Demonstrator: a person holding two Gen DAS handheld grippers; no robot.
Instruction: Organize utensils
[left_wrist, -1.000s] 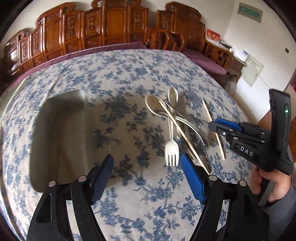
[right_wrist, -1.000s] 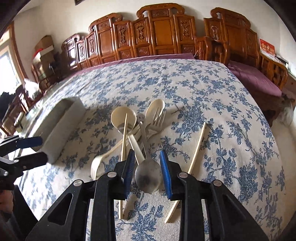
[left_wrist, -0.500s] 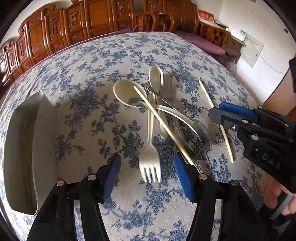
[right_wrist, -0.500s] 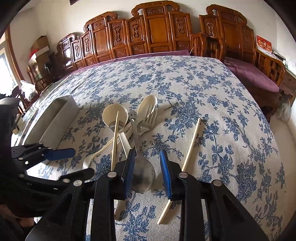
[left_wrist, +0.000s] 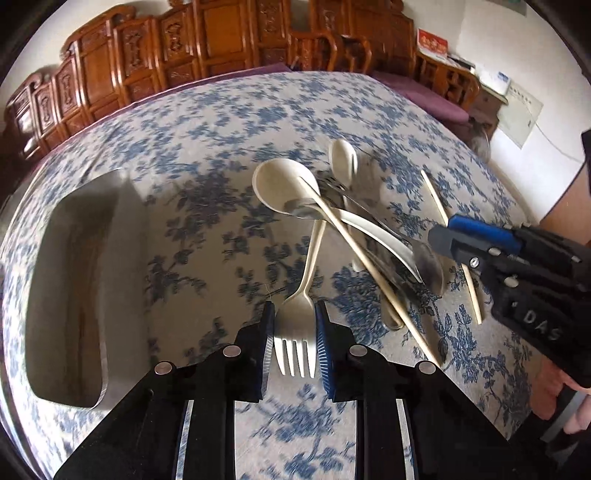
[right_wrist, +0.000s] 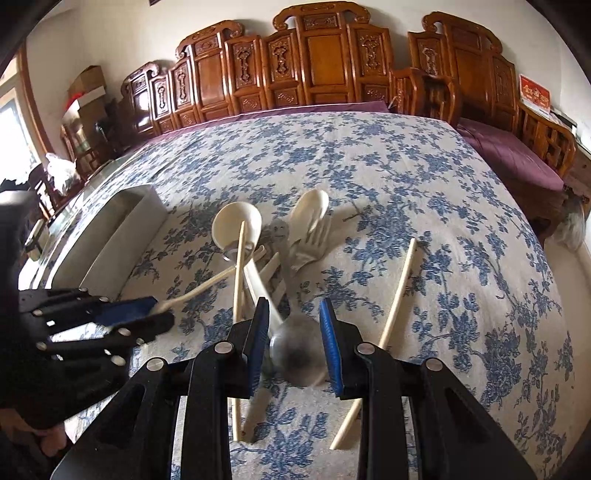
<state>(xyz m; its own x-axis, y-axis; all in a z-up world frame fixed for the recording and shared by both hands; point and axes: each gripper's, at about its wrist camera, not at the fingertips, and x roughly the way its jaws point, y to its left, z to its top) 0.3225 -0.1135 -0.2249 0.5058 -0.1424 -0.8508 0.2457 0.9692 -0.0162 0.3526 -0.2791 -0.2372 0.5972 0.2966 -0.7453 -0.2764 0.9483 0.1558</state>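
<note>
A pile of utensils lies on the floral tablecloth: a cream ladle spoon (left_wrist: 282, 186), a second cream spoon (left_wrist: 341, 155), chopsticks (left_wrist: 365, 258) and a metal spoon (right_wrist: 295, 350). My left gripper (left_wrist: 293, 341) is shut on the head of a cream plastic fork (left_wrist: 295, 339), whose handle still lies under the pile. My right gripper (right_wrist: 293, 343) is open, its jaws on either side of the metal spoon's bowl; it also shows in the left wrist view (left_wrist: 476, 240). The left gripper shows in the right wrist view (right_wrist: 144, 314) holding the fork.
A metal tray (left_wrist: 70, 280) lies at the left of the table, also in the right wrist view (right_wrist: 110, 236). A loose chopstick (right_wrist: 391, 310) lies right of the pile. Carved wooden chairs (right_wrist: 314, 62) line the far wall. The table edge drops off at the right.
My left gripper moved forward over the fork's head and closed on it. My right gripper opened wider around the metal spoon's bowl.
</note>
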